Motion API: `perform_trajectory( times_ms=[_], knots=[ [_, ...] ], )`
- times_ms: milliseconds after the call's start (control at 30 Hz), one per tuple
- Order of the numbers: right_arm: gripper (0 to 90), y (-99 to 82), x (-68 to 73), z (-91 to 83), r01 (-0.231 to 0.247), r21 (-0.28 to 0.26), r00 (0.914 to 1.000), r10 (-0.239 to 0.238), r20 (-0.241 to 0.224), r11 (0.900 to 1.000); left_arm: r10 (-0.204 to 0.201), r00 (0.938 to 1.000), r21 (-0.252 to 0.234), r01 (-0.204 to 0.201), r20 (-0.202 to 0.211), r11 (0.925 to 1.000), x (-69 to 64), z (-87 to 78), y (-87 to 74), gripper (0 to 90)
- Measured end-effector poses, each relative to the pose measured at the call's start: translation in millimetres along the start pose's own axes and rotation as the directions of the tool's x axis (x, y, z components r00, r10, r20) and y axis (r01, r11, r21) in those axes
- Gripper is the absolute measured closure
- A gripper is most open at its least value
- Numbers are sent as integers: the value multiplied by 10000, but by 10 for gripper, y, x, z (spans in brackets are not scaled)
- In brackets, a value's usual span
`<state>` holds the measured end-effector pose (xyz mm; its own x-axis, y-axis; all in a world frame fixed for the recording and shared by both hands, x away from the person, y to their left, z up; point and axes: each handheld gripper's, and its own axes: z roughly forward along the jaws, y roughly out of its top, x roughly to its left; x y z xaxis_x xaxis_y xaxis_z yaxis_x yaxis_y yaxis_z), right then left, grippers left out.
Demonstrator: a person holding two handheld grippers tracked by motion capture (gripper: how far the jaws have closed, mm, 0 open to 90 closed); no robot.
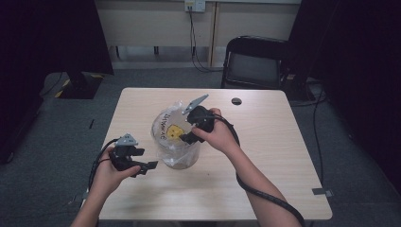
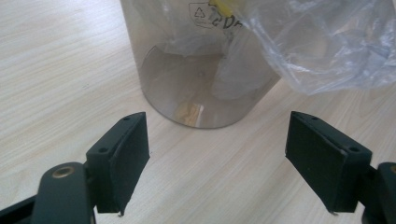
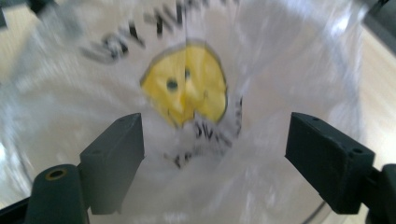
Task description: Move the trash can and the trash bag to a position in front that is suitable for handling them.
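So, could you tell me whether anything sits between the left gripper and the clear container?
Nothing visible does. The left gripper, jaws open, faces the clear container across bare table. The plastic bag drapes over the container's far side, out of the way.

Each tool is matte black: the left tool [image 1: 147, 165] and right tool [image 1: 185, 138] carry a grey three-cornered plate on top, flat rectangular pads with small screw holes, a brass-ringed hole, and a thick black cable. Forearms are bare.
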<state>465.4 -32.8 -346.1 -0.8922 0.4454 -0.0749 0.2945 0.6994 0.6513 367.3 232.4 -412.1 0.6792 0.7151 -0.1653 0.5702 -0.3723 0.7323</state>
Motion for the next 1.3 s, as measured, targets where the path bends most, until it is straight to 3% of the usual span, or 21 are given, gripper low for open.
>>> perform_trajectory(
  times_ms=[133,333,433,600,800,1033,1300],
  knots=[
    [184,156,12,56,72,-82,9999,-73,-156,9999,-54,10000,37,54,62,10000,33,15,-28,212],
    [193,321,25,379,280,430,9980,-255,-577,9987,-189,9996,121,186,226,9998,79,51,-102,212],
    [190,378,2,503,97,577,9974,-56,-719,9983,-278,9994,143,275,199,9995,116,42,-141,211],
    [187,447,27,562,325,809,9962,-258,-827,9962,-450,9989,137,449,99,9989,183,22,-210,208],
    [180,364,-26,234,-23,56,9969,27,-780,10000,-450,9990,102,450,-55,9989,161,1,-222,208],
    [170,112,-103,-229,-580,-471,9973,557,-488,9972,-199,9998,94,199,-36,9998,42,47,-180,205],
    [166,-225,-110,-422,-1157,-635,9925,1128,-465,9913,-194,9998,223,196,-75,9996,18,100,-235,204]
  ],
)
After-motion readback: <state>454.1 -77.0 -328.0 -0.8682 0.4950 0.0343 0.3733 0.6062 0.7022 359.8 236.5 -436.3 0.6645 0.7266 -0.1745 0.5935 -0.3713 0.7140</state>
